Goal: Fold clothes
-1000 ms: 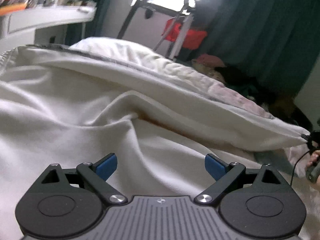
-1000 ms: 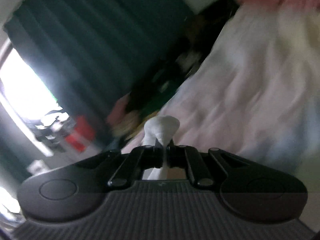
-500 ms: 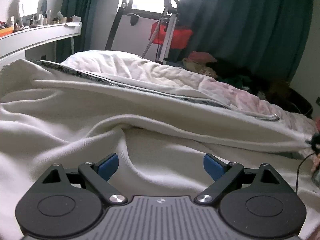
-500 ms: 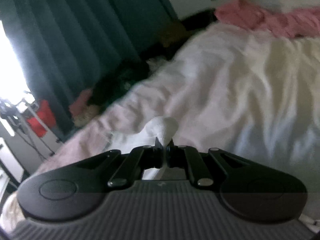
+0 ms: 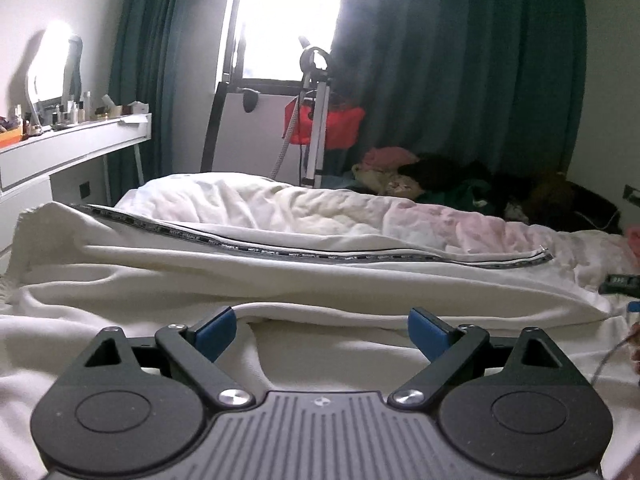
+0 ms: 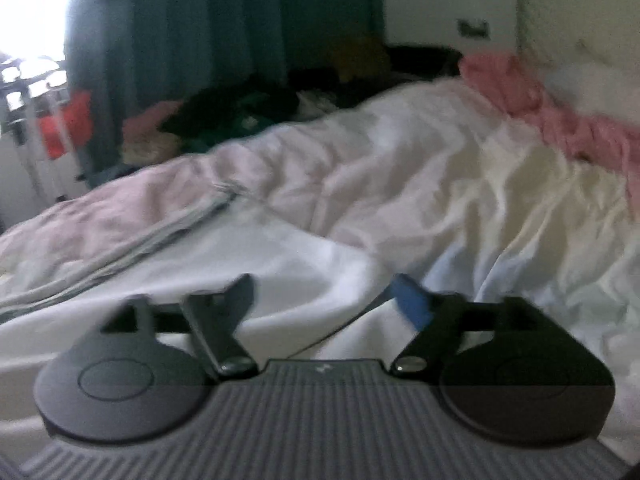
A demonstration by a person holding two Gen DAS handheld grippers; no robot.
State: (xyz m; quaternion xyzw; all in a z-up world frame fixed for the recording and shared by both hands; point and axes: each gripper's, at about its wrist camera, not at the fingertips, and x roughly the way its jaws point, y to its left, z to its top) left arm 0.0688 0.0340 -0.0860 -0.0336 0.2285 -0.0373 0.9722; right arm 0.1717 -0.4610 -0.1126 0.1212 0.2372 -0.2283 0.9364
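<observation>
right gripper (image 6: 324, 300) has let go: half a second back it was pinched on a white nub of cloth, now its fingers are spread wide with nothing between them. left gripper (image 5: 322, 330) hangs low over the garment (image 5: 280, 280), blue pads (image 5: 426, 330) wide apart, gripping nothing. cream-white, soft and thick, that garment sprawls across the bed (image 5: 440, 224) right under both my grippers. one long fold is laid over toward me, a rounded roll running left to right, with a dark printed tape (image 5: 320, 256) along its far edge. shallow creases ripple the near part. from the right wrist view it's blurred, a pale sheet of cloth (image 6: 280, 256) sloping off to the left.
</observation>
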